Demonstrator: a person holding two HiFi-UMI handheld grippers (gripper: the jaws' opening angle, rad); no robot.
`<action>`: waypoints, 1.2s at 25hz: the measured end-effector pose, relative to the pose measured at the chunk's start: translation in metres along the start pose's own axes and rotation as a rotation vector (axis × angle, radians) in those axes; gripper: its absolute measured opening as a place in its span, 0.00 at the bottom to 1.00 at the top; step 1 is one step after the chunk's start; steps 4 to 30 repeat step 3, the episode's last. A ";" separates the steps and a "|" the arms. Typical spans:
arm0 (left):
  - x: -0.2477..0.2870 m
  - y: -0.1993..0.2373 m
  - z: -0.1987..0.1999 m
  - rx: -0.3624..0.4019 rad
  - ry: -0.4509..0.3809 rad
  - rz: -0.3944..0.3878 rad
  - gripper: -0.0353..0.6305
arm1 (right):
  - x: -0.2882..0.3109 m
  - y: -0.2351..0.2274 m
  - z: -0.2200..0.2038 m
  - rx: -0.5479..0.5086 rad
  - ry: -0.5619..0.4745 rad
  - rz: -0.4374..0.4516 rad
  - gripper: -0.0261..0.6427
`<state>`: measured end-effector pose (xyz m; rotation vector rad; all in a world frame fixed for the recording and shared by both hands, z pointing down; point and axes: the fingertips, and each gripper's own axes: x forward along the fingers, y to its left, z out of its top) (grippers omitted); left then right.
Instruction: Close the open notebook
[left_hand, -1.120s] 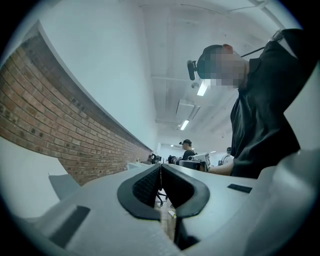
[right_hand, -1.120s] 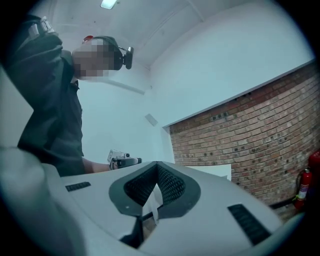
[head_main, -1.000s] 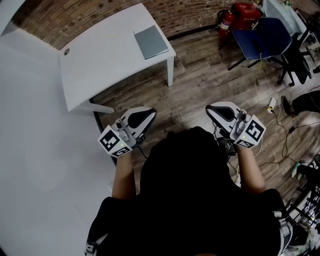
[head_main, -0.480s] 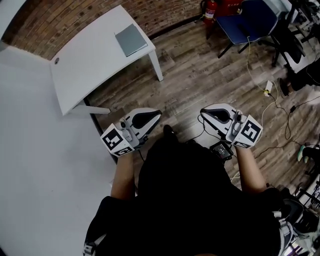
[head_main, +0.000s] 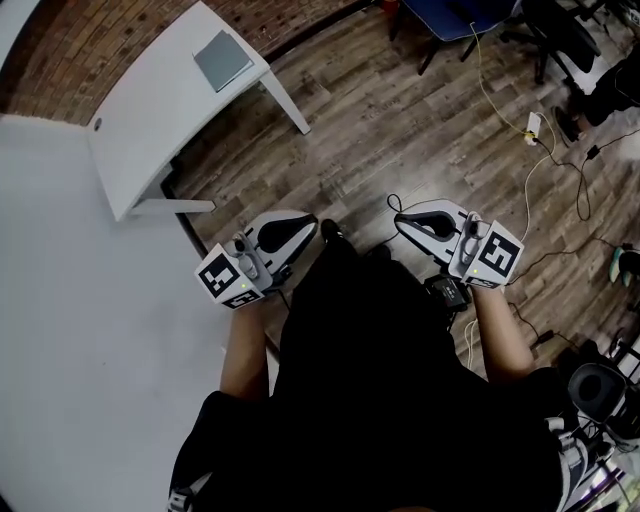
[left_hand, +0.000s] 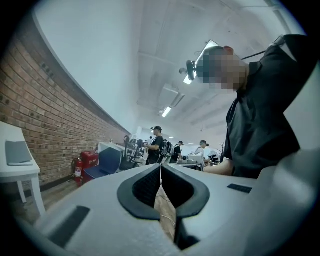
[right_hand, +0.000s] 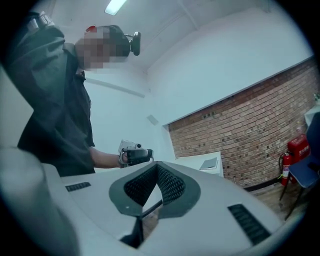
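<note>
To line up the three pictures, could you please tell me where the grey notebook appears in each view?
Head view: notebook top left, on the white table.
Left gripper view: notebook at the far left, mid-height.
Right gripper view: notebook right of centre, mid-height.
Shared landmark: the white table under it, by the brick wall.

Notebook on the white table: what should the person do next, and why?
Probably just lower both grippers: the notebook looks already shut on the table, and the left gripper and right gripper are closed, empty and far from it.
</note>
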<state>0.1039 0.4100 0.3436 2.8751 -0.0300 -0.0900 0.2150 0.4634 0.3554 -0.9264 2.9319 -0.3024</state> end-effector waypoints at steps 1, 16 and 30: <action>0.007 -0.008 -0.004 0.004 0.011 -0.003 0.08 | -0.009 0.003 0.000 0.000 -0.011 0.006 0.05; 0.020 -0.021 -0.009 0.014 0.029 -0.005 0.08 | -0.028 0.007 0.000 -0.006 -0.030 0.018 0.05; 0.020 -0.021 -0.009 0.014 0.029 -0.005 0.08 | -0.028 0.007 0.000 -0.006 -0.030 0.018 0.05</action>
